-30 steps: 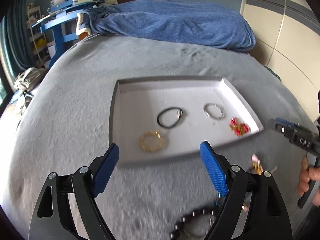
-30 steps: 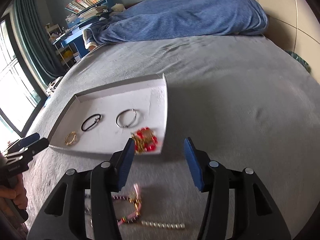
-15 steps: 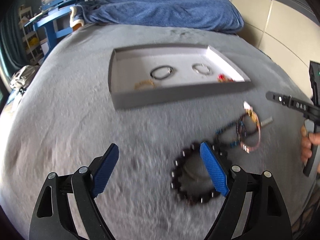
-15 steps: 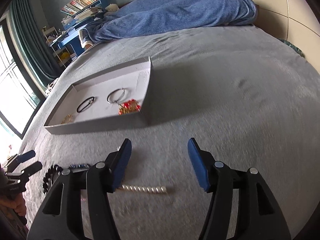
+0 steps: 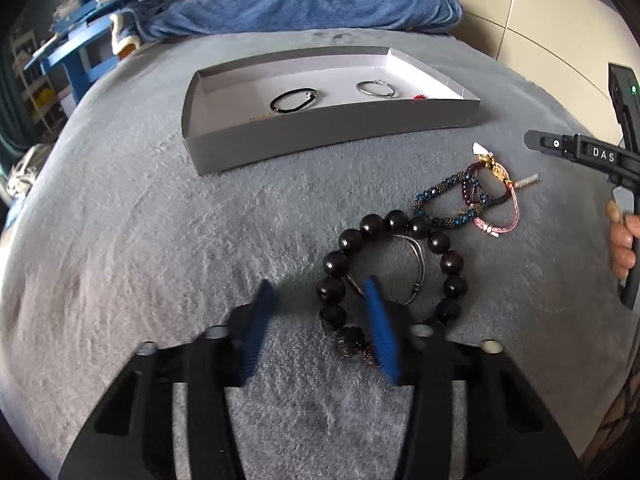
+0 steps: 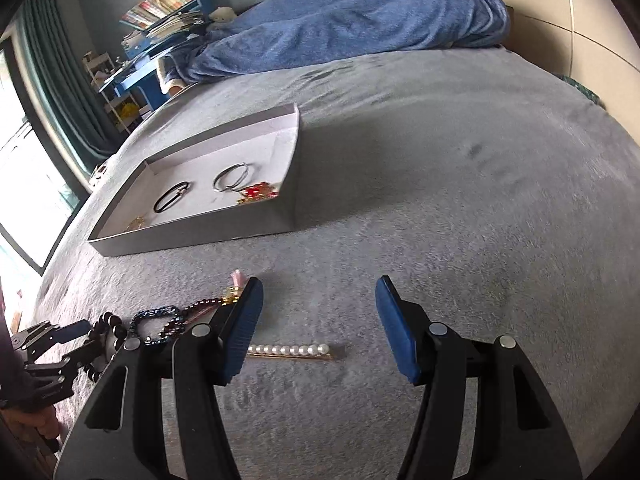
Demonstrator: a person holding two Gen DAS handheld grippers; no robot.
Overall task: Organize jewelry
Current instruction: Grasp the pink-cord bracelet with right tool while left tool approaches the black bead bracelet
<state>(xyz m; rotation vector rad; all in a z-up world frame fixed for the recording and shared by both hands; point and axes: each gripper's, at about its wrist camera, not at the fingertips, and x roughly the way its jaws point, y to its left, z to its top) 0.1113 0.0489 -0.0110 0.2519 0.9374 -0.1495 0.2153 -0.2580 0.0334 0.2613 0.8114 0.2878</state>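
Since one second ago: swings left gripper off the tray and down to the loose pile at 5 o'clock of it; narrows the jaws from wide. Closing now, with the near arc of the dark bead bracelet between the pads; no firm pinch visible yet, both pads blurred. Straddles the strand crosswise, probably so that round beads seat against the ribbed blue pads instead of rolling out. Holds right gripper released and empty above the pearl hair pin, flat on the cover at 6 o'clock of the tray's near corner; likely staged for a later pick.

Materials:
- Bead bracelet: large, glossy, near-black spheres plus one carved bead; thin metal bangle inside its loop.
- At 1 o'clock of it, tangled: woven blue-bead bracelet and pink cord bracelet.
- Tray: stiff grey card, shallow, white floor, straight walls to stop pieces sliding; already contains black band, silver hoop, red-and-gold piece.
- Bed cover: grey plush, soft; expect pads to sink slightly.
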